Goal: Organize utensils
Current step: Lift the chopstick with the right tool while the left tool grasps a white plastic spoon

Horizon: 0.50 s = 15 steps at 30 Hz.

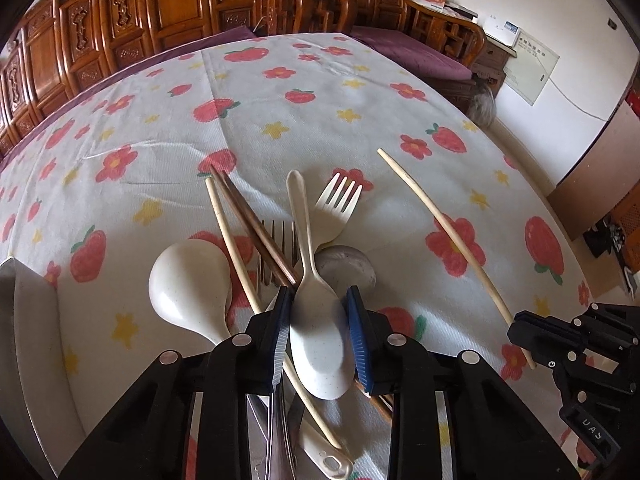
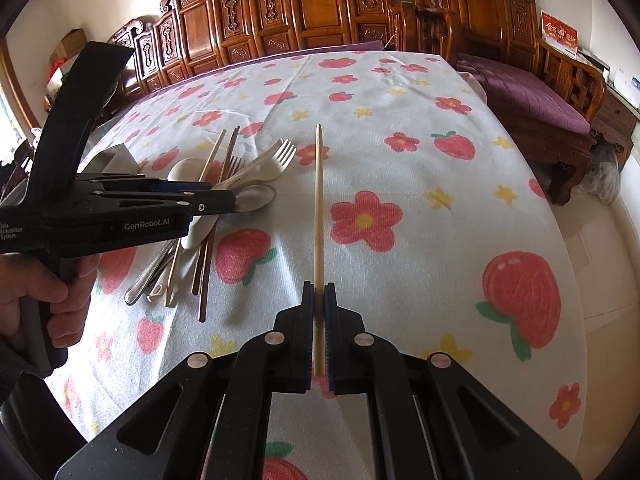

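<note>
A: At left, your left gripper (image 1: 318, 320) has its jaws around the cream spoon (image 1: 316, 320) bowl atop the utensil pile (image 2: 208, 216); contact is unclear.

B: That rounded bowl may squirt out, scattering the pile.

A: At right, your right gripper (image 2: 319, 332) is clamped on a pale chopstick (image 2: 319, 216).

B: Held near one end, it may pivot.
</note>
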### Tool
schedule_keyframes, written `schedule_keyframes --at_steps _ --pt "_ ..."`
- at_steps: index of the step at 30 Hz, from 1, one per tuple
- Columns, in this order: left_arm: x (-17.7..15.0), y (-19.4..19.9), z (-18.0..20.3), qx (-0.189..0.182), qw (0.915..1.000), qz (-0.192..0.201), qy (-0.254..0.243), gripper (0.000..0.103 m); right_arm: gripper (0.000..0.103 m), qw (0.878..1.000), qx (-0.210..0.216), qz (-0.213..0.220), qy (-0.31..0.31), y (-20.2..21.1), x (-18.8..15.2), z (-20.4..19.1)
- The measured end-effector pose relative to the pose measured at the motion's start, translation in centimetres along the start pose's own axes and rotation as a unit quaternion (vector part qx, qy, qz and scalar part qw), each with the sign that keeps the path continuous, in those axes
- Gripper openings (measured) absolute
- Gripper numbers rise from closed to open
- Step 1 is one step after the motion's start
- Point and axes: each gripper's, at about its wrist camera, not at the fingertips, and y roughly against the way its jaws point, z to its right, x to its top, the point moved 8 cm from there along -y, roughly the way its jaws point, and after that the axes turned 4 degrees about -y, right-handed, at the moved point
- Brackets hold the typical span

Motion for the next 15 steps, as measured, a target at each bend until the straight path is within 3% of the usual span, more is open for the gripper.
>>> schedule_keyframes --at_steps 15 --pt "0.9 6.5 -0.4 -0.004 0.9984 0.056 -0.006 0.026 0.006 1.0 -0.006 0.011 0.022 1.2 0.6 -1.5"
